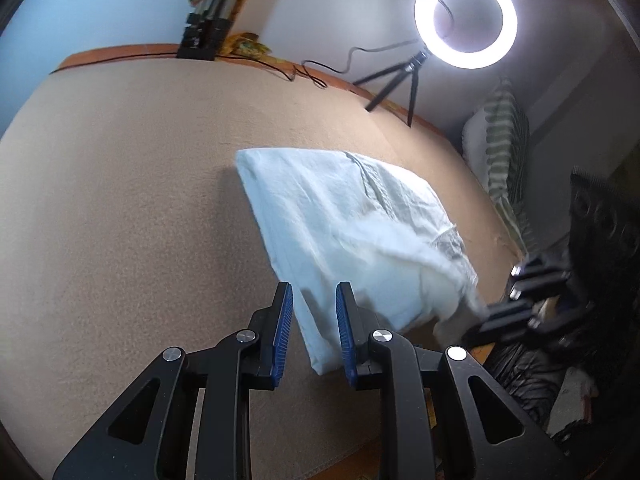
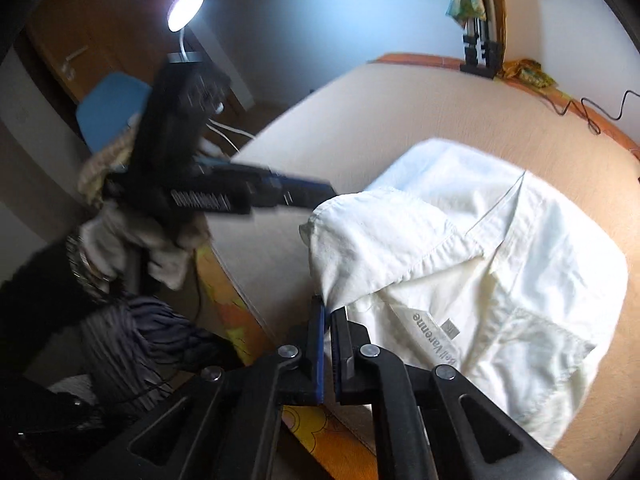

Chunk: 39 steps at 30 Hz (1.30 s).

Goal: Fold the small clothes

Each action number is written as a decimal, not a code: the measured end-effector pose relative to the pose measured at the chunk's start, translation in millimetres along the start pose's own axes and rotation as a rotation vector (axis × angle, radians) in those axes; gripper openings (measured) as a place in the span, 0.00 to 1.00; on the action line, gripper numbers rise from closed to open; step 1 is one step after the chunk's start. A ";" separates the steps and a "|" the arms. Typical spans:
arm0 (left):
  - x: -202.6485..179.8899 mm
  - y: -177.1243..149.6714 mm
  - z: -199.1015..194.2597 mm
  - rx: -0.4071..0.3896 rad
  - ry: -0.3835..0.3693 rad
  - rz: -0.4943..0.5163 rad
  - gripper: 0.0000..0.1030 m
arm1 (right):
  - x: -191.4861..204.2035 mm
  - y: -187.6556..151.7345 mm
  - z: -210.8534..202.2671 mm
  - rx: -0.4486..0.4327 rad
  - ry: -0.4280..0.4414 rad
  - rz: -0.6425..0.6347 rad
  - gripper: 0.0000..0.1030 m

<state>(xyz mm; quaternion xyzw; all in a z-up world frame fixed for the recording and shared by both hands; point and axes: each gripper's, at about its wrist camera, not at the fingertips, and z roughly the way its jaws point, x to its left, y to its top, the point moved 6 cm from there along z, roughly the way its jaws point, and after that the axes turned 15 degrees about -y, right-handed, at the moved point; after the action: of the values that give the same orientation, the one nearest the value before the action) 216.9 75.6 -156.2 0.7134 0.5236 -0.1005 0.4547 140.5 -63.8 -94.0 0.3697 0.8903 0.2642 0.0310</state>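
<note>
Left wrist view, left side of frame: beige table cover (image 1: 120, 200) fills most of it, orange table edge (image 1: 120, 49) along the top, black stand (image 1: 202, 36) at upper left with a dark cable trailing right along the edge. Bottom centre: left gripper (image 1: 314, 320) is released, blue pads well apart, a corner of the white shirt (image 1: 340, 232) hangs down between them, cannot tell if a pad touches cloth. Shirt sits centre to right of frame, partly folded, its far part flat on the cover, near part lifted. Upper right: lit ring light (image 1: 466, 18) on a small black tripod on the table edge. Right edge: striped pillow (image 1: 502, 140); lower right the other gripper, blurred, is at the shirt's right corner.

Right wrist view, upper left: lit desk lamp (image 2: 186, 8), blue chair (image 2: 108, 108) below it. Left centre: left gripper (image 2: 304, 194) blurred, tips at the raised fold of the shirt. Bottom centre: right gripper (image 2: 330, 320) is clenched on the white shirt (image 2: 500, 240), cloth edge pinched between the blue pads and pulled up from the table cover (image 2: 320, 120). Shirt spreads centre to right, collar label (image 2: 434, 338) showing near the gripper. Upper right: same black stand (image 2: 482, 56) on the table edge
</note>
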 end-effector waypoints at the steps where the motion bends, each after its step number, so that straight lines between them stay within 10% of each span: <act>1: -4.0 -1.1 3.6 0.016 0.006 0.027 0.19 | -1.4 1.0 -3.1 -0.002 -0.004 -0.004 0.00; 18: -18.8 -60.6 29.7 0.256 0.145 0.299 0.18 | 5.7 -25.6 26.3 0.121 -0.061 -0.174 0.00; 26: -12.9 -47.3 -19.7 0.135 0.118 0.209 0.18 | 5.7 -54.2 18.2 0.160 -0.004 -0.215 0.27; 32: 6.4 -14.9 -48.1 -0.076 0.013 -0.026 0.32 | -71.1 -48.9 -35.2 -0.033 0.007 0.064 0.33; 39: 24.5 -2.0 -20.2 -0.125 -0.136 -0.290 0.43 | -196.6 -60.6 -36.1 -0.105 -0.085 0.524 0.45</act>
<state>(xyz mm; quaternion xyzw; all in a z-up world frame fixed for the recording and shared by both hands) 219.1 107.0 -161.1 0.5924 0.5941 -0.1803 0.5135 235.1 -248.1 -120.4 0.5962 0.7470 0.2935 0.0180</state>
